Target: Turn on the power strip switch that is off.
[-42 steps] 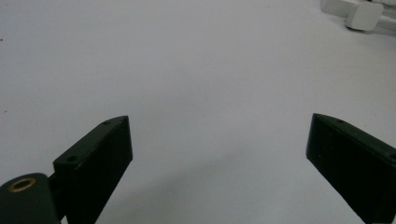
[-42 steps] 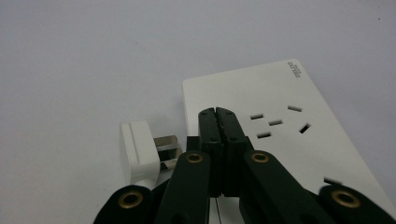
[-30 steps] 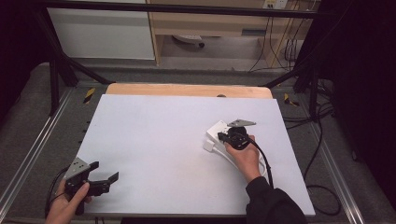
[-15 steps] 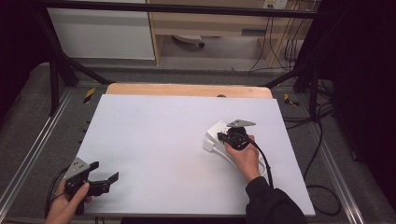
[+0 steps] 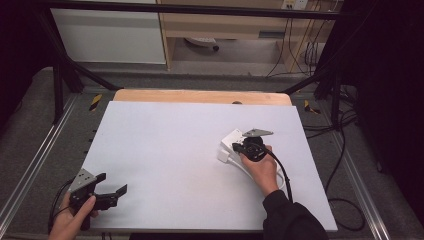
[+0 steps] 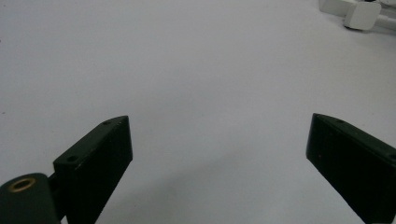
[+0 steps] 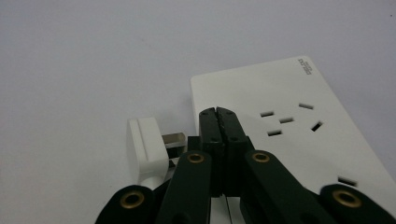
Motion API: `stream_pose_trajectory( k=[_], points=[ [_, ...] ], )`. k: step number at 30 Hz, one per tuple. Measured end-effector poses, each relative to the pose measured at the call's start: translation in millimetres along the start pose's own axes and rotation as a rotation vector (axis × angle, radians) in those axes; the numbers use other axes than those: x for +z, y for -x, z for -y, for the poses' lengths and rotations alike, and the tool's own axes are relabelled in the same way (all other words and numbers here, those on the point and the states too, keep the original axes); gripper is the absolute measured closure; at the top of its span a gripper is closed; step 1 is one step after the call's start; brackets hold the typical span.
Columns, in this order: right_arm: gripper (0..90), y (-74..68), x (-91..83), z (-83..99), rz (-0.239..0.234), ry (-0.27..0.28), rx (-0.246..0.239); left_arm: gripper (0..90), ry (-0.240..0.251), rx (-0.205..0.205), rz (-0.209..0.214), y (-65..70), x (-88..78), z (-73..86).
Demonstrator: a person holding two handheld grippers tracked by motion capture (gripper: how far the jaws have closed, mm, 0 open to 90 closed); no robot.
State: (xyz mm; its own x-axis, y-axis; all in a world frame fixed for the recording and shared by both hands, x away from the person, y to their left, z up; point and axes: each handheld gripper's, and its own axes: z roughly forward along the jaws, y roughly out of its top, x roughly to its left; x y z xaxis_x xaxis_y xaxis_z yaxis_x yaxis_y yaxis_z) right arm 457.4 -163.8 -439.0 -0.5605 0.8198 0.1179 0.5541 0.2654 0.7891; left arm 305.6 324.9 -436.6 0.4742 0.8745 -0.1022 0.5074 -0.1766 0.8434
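White power strip [image 7: 299, 121] is lying near the tabletop's right edge, its long axis running away from the right gripper [image 7: 218, 112], w/ plug [image 7: 147, 144] just beside. That gripper's jaws are pressed together, holding nothing. Left gripper [image 5: 111, 190] is gaping empty at the near-left corner, well apart.

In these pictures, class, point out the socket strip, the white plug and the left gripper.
socket strip [image 7: 299, 116], right gripper view, on its white top face.
white plug [image 7: 147, 147], right gripper view, on its body.
left gripper [image 6: 219, 158], left gripper view, midway between its open jaws.

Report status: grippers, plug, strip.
Left gripper open, near corner. Right gripper shut, empty, over strip. Plug unplugged beside strip. Nothing in the way.
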Motion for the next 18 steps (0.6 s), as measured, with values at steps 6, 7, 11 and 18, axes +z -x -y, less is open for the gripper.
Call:
stream_pose_trajectory(
  k=[6,7,11,18],
  points=[
    [90.0,-3.0,2.9,-1.4,-0.005,0.010,-0.001,6.9,0.003,-0.002,-0.002,-0.1,-0.3,0.2],
    [90.0,-2.7,2.3,-1.9,-0.004,0.011,-0.001,6.9,0.001,-0.002,0.000,-0.2,-0.3,0.2],
    [90.0,-0.7,-1.1,-4.2,0.001,0.025,0.004,6.9,0.001,-0.001,0.000,0.0,-0.2,0.1],
    [85.5,0.4,-6.0,-7.7,-0.002,0.054,0.017,6.9,0.001,0.000,0.000,0.0,0.1,0.1]
  ],
)
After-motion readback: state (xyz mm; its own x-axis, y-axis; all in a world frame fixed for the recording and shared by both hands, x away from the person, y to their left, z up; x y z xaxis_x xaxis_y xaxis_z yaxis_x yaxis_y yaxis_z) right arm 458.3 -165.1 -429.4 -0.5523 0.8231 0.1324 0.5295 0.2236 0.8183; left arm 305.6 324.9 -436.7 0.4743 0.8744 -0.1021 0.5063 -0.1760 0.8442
